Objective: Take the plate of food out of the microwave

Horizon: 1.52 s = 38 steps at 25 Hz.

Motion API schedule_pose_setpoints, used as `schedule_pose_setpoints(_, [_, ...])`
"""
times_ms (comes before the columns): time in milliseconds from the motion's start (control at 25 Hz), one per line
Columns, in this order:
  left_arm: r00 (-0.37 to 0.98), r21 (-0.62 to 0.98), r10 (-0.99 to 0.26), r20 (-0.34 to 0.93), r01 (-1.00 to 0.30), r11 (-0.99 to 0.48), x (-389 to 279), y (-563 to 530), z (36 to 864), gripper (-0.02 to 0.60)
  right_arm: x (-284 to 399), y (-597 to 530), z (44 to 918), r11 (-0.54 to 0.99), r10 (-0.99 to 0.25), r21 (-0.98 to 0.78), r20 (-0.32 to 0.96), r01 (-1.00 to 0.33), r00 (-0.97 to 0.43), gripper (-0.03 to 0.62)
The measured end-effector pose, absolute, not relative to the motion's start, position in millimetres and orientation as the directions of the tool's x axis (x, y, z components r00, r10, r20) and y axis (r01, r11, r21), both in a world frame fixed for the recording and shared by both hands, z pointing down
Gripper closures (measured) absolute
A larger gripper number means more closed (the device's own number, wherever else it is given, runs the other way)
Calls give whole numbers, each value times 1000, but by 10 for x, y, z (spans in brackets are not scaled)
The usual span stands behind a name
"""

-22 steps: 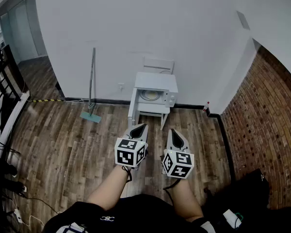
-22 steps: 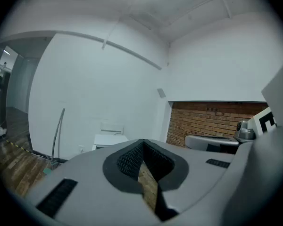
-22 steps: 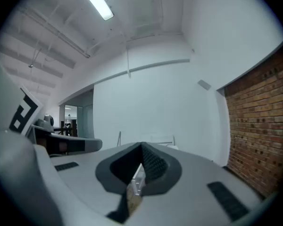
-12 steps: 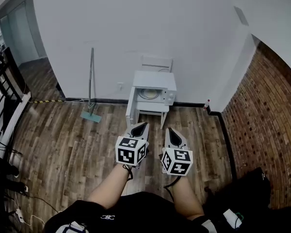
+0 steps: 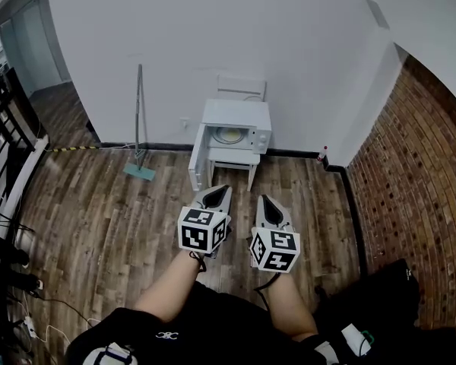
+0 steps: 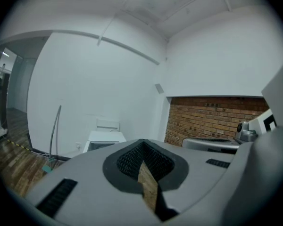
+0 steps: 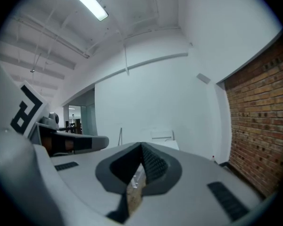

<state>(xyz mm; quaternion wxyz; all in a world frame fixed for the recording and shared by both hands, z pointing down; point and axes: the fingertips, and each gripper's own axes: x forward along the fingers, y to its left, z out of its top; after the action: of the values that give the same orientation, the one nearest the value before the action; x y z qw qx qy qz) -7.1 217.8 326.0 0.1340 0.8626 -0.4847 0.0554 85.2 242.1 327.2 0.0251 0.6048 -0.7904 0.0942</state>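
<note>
Microwave (image 5: 238, 119), door open, sits higher in the head view than before; left tool (image 5: 220, 192) and right tool (image 5: 265, 202) stay closed together, empty.

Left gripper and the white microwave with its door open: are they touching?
Apart. The head view shows a stretch of wooden floor between the left gripper and the white microwave.

One microwave (image 5: 247, 119), one plate (image 5: 228, 134) inside, one stool (image 5: 235, 163), one mop (image 5: 140, 172) at 10 o'clock, one bottle (image 5: 320, 156), two grippers: left gripper (image 5: 222, 191), right gripper (image 5: 264, 201)
</note>
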Motion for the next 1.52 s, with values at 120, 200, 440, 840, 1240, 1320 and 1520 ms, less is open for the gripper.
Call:
schedule_pose_setpoints(120, [522, 147, -816, 247, -853, -501, 48, 2176, 3326, 586, 943, 2397, 3306, 248, -950, -131, 161, -960, -268, 582])
schedule_pose_setpoints(200, [525, 149, -813, 251, -851, -504, 95, 2161, 3354, 586, 989, 2365, 3311, 244, -951, -129, 162, -961, -263, 582])
schedule_pose_setpoints(440, [533, 164, -804, 264, -846, -507, 114, 1922, 3502, 586, 996, 2133, 3455, 233, -949, -133, 184, -963, -255, 582])
schedule_pose_setpoints(840, [565, 192, -789, 241, -825, -532, 197, 849, 3494, 586, 1042, 1055, 3438, 228, -950, -99, 195, -969, -243, 582])
schedule_pose_setpoints(1240, [581, 220, -770, 262, -813, -539, 149, -355, 3534, 586, 1046, -64, 3380, 197, -955, -59, 214, -979, -205, 582])
schedule_pose_setpoints(1320, [586, 227, -766, 264, -810, -541, 142, -578, 3561, 586, 1051, -276, 3393, 189, -956, -58, 219, -980, -197, 582])
schedule_pose_setpoints(1520, [605, 223, -752, 262, -796, -563, 153, -1050, 3594, 586, 1045, -725, 3421, 161, -962, -63, 212, -985, -171, 582])
